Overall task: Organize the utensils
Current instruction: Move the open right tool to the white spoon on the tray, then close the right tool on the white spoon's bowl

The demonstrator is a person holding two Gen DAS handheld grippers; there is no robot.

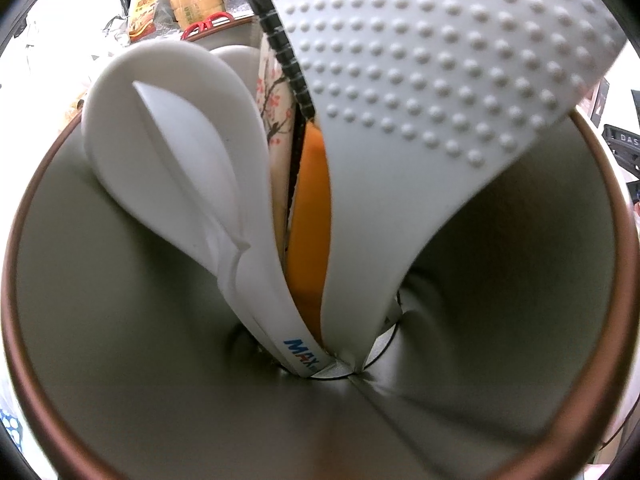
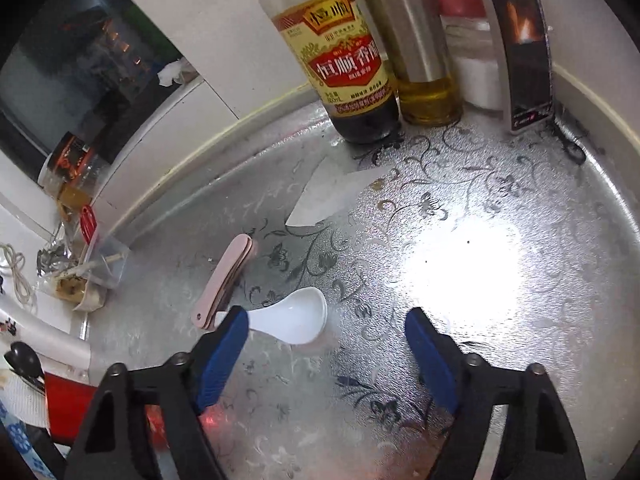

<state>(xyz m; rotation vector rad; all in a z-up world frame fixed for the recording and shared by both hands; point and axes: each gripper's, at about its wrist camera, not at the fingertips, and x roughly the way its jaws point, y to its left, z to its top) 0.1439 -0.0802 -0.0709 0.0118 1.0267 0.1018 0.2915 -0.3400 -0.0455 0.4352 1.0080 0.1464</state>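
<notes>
Over on the left-hand camera we're staring straight down into the utensil holder (image 1: pixel 100 300), brown rim and grey wall filling the view. It's already well stocked: a white plastic rice scoop (image 1: pixel 168 128) leans on the left, and a flower-printed sleeve (image 1: pixel 276 120), chopsticks by the look of it, stands next to it. Then comes something orange (image 1: pixel 312 208) that I can't name, and a big white dotted spatula (image 1: pixel 420 100) sits on the right. The left gripper's own fingers don't show at all, so whether it's clamping the holder or just hanging over it, I cannot say. Switch to the right-hand camera and here's the unfinished business on the silver flower-patterned counter (image 2: pixel 460 360). A pink folded tool (image 2: pixel 224 280) lies at an angle on the left, and just beside it is a white ceramic soup spoon (image 2: pixel 296 316), bowl up. The spoon's handle runs behind the left blue pad (image 2: pixel 222 356). The right gripper (image 2: pixel 326 318) has its jaws spread, nothing pinched, and the spoon sits at the left side of the gap. A vinegar bottle (image 2: pixel 340 52) and an oil bottle (image 2: pixel 420 60) stand well behind. My read: most pieces are in, and the spoon is next. The pink tool may follow, if it belongs in the holder at all.
</notes>
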